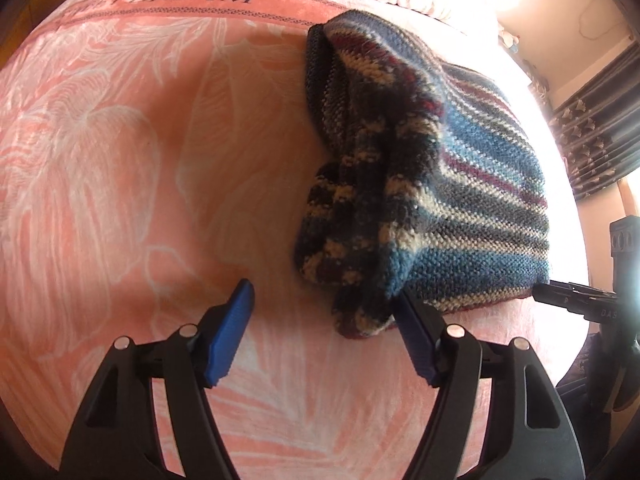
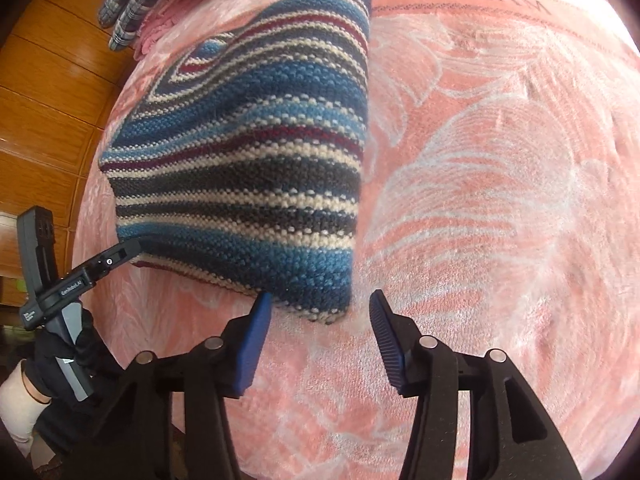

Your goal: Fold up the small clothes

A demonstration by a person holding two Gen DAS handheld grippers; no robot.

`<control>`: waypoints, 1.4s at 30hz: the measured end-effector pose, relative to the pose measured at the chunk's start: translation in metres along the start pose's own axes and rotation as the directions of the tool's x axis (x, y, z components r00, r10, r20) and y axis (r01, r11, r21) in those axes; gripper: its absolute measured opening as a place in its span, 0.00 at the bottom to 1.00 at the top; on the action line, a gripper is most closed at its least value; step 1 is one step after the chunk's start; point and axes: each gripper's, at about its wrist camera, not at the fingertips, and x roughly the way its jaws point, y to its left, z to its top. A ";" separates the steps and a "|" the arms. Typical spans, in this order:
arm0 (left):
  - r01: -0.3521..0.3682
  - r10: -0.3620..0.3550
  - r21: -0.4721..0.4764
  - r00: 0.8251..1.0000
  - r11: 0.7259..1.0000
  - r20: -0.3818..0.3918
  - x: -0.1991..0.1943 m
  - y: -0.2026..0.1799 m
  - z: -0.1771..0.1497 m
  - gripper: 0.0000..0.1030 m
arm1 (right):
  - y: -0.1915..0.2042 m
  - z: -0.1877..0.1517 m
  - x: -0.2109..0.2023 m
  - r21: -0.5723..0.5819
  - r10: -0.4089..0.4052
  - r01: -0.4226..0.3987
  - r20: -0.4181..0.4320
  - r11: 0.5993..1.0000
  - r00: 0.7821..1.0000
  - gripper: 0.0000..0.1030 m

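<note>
The striped knitted garment lies on a pink leaf-patterned blanket. In the left wrist view it sits ahead and to the right of the left claw, with a bunched sleeve or flap hanging down its near left side; the bottom of that flap touches or just overlaps the claw's right finger, while the left finger stands over bare blanket. The left claw is spread wide and grips nothing. In the right wrist view the garment fills the upper left, and its near right corner lies between the tips of the right claw, just beside the left finger. The right claw is also wide apart, clamped on nothing. A gloved hand holds the left tool at the garment's near left corner. To the right of the garment the blanket lies open; on the left the bed edge gives way to a wooden floor, and plaid cloth lies beyond the garment's far corner
</note>
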 end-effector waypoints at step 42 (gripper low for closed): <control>-0.256 0.235 0.060 0.940 0.965 0.246 -0.130 -0.062 -0.095 0.89 | 0.087 -0.087 -0.107 -0.032 -0.268 0.301 0.371 0.953 0.889 0.96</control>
